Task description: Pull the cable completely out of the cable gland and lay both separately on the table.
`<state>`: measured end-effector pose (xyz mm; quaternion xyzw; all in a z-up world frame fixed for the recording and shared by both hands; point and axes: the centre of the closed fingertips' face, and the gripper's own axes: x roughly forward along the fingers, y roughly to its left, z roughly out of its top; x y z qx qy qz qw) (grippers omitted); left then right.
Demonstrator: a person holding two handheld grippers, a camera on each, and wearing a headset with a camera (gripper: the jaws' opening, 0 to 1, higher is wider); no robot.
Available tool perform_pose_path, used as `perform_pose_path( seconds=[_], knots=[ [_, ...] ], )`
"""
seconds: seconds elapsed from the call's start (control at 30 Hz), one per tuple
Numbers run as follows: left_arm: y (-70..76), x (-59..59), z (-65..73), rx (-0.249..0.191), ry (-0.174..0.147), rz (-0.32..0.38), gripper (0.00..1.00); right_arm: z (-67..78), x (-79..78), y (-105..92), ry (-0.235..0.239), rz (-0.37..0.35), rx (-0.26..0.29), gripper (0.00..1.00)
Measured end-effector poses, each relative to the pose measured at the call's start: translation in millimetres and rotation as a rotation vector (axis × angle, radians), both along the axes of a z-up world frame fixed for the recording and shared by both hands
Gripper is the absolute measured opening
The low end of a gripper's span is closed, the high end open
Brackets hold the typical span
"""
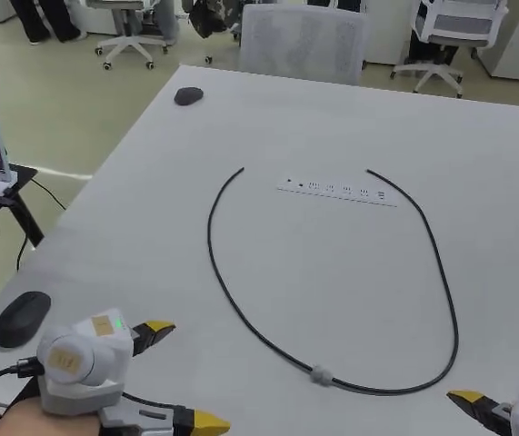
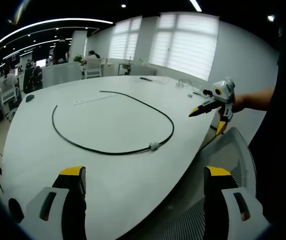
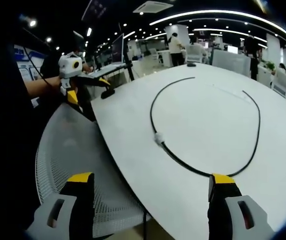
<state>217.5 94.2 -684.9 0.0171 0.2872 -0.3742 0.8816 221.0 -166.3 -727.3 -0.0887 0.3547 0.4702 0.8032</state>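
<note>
Black cable (image 1: pixel 210 238) passes through grey cable gland (image 1: pixel 321 374) on table (image 1: pixel 332 272).

Surface finishes, workbench items
Tabletop (image 1: pixel 132 227): white, matt, smooth. Cable (image 1: pixel 212 250): black, smooth sheath. Cable gland (image 1: pixel 321 374): pale grey plastic. Left gripper (image 1: pixel 189 374): light grey plastic body, yellow-tipped jaws. Chair back (image 3: pixel 67 145): grey mesh. Mouse (image 1: pixel 23 318): matt black plastic.

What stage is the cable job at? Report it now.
Done: nothing yet; the cable runs through the cable gland on the table. In hand: nothing; the left tool and right tool are open, off the cable. To do: grip gland and cable, pull them apart, lay each down separately.
</note>
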Motion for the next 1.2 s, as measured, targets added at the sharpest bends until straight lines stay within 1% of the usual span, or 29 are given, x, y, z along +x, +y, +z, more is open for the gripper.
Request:
perform_pose_path(
  seconds=[0.07,0.1,0.13,0.2,0.23,0.33,0.4,0.47,0.53,0.6,0.67,0.73,0.77,0.83,0.9,1.03,1.1,1.13,1.2],
  knots=[
    [0.5,-1.7,-3.2,0.013,0.010,-0.006,0.98,0.3,0.8,-1.8,0.023,-0.031,0.005,0.92],
    [0.8,-2.6,-4.5,0.013,0.017,-0.007,0.97,1.7,1.9,-2.3,0.034,-0.045,0.013,0.87],
    [0.5,-2.5,-4.2,0.012,0.014,-0.007,0.97,4.3,3.7,-1.8,0.028,-0.053,0.023,0.85],
    [-0.4,-2.6,-3.8,0.009,0.012,-0.009,0.97,7.5,5.5,0.4,0.020,-0.062,0.041,0.87],
    [-0.9,-2.8,-3.6,0.011,0.013,-0.011,0.97,8.0,5.5,1.2,0.019,-0.060,0.041,0.87],
    [-2.1,-1.1,-1.2,0.011,0.003,-0.014,0.97,8.2,6.7,3.7,0.006,-0.048,0.024,0.86],
    [-3.8,0.3,3.1,-0.010,-0.002,-0.009,0.97,7.4,8.3,5.9,0.006,-0.045,0.015,0.86],
    [-4.0,0.8,4.4,-0.022,0.002,-0.005,0.97,8.6,9.8,8.6,0.000,-0.043,0.009,0.84],
    [-2.6,1.0,3.6,-0.020,0.001,-0.006,0.97,8.9,11.1,13.7,-0.002,-0.033,0.004,0.82],
    [-0.5,1.5,2.6,-0.017,0.000,-0.005,0.97,6.0,13.0,17.1,-0.006,-0.014,-0.014,0.82],
    [0.3,1.9,2.5,-0.046,0.016,0.009,0.97,1.3,17.9,17.5,-0.008,-0.013,-0.043,0.80],
    [0.0,0.7,1.5,-0.056,0.032,0.008,0.97,0.4,20.7,19.3,0.003,-0.018,-0.057,0.76],
    [-0.3,0.0,1.1,-0.053,0.034,0.004,0.97,1.0,21.8,20.8,0.006,-0.018,-0.055,0.73],
    [-1.1,-0.3,0.4,-0.036,0.026,-0.013,0.97,2.5,25.4,24.9,-0.001,-0.021,-0.042,0.72],
    [-2.1,0.2,-1.6,-0.021,0.024,-0.027,0.97,2.0,29.2,29.7,0.007,-0.024,-0.031,0.69],
    [-2.5,1.6,-0.6,-0.014,0.015,-0.026,0.97,2.1,35.8,36.5,0.003,-0.008,-0.039,0.67],
    [-1.6,3.0,1.6,-0.008,0.000,-0.025,0.93,2.7,39.0,40.6,-0.005,0.000,-0.044,0.65],
    [-0.2,3.3,1.6,0.001,-0.005,-0.028,0.92,1.6,41.6,42.2,-0.005,0.005,-0.044,0.63],
    [1.7,3.6,0.7,0.006,0.001,-0.026,0.95,0.9,43.2,46.1,-0.005,0.012,-0.046,0.63]
  ],
)
